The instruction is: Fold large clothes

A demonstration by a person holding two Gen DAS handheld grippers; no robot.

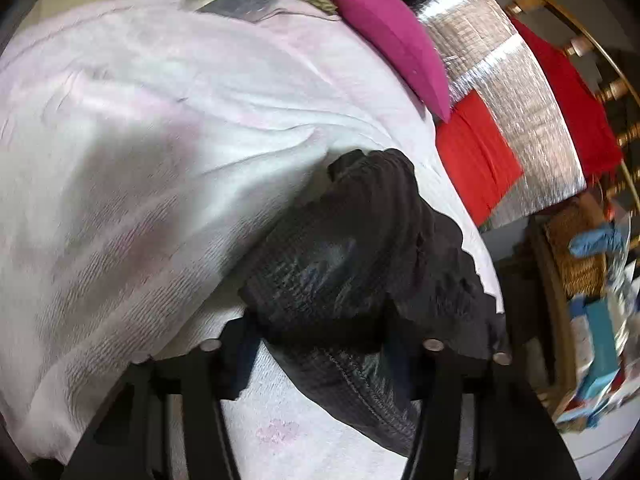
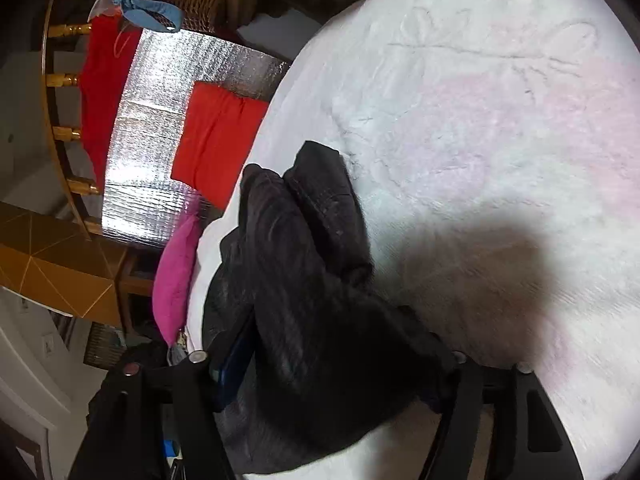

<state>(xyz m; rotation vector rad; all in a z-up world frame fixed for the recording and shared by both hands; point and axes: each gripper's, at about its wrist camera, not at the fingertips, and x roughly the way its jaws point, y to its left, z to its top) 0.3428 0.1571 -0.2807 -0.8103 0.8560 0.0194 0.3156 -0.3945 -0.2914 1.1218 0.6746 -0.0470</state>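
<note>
While the dark garment [image 1: 352, 248] sits bunched in a lump on the pale pink-white blanket [image 1: 140, 128] that covers the bed, near the edge that faces the red cloth [image 1: 476, 156] and the silver foil sheet [image 1: 508, 92], the step in hand reads as gathering it up so it can be opened out for folding. Left gripper [image 1: 320, 344]: cloth lies heaped between the two arms and over the fingertips, so the pads are hidden; jaws stand partly spread with fabric between them, and whether they actually pinch it I cannot tell. Right gripper [image 2: 328, 364]: same picture from the other side, black fabric [image 2: 304, 280] draped across the gap, jaws part-way apart, grip not confirmable. Both tools angle downward onto the same bundle from opposite sides, the right one rolled so the bed edge runs steeply across its view. To do this well, in my judgement: each hand should find a distinct edge or corner rather than a mid-bundle wad, pinch a single layer or a seam, then lift and draw apart so the garment hangs flat before it goes down on the blanket. Grabbing the blanket pile along with the garment is the likely slip; the knit looks limp and will sag. A magenta cushion [image 1: 392, 36] lies well clear at the bed edge.
</note>
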